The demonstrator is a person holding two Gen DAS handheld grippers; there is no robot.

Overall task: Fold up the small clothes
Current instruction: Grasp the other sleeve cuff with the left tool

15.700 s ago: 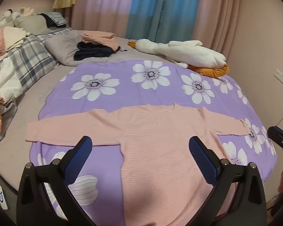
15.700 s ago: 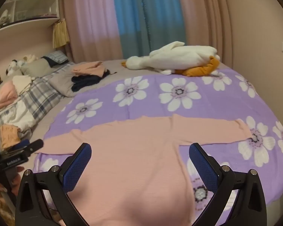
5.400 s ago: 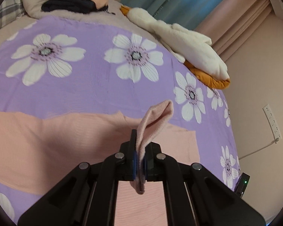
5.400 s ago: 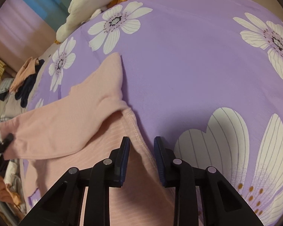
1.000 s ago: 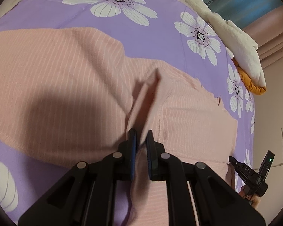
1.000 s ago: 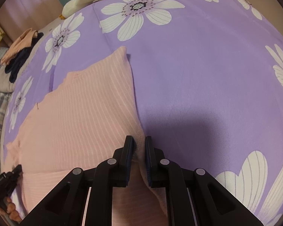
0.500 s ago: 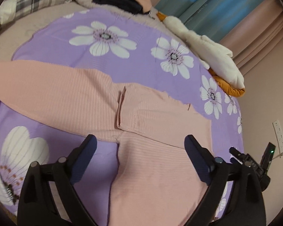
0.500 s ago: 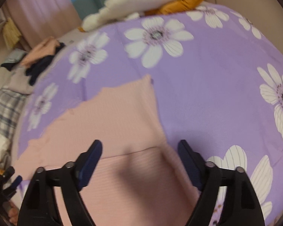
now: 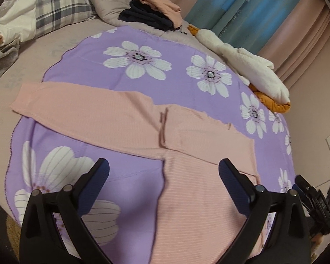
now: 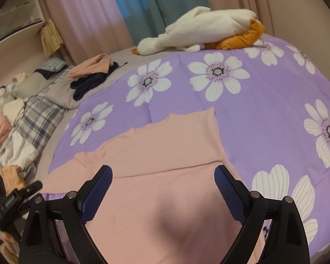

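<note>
Both claws have just sprung apart and let go of the pink top (image 9: 200,198). The left claw (image 9: 164,182) stands spread wide with nothing between its fingers, and the right claw (image 10: 164,187) is the same. The top lies flat on the purple flowered sheet (image 9: 165,88) on the bed, just ahead of and below both claws. A second ago each claw pinched a fold of it. Now one sleeve (image 10: 171,145) lies folded across the chest, straight ahead of the right claw. The other sleeve (image 9: 77,107) stretches out ahead and left of the left claw, so it likely comes next.
</note>
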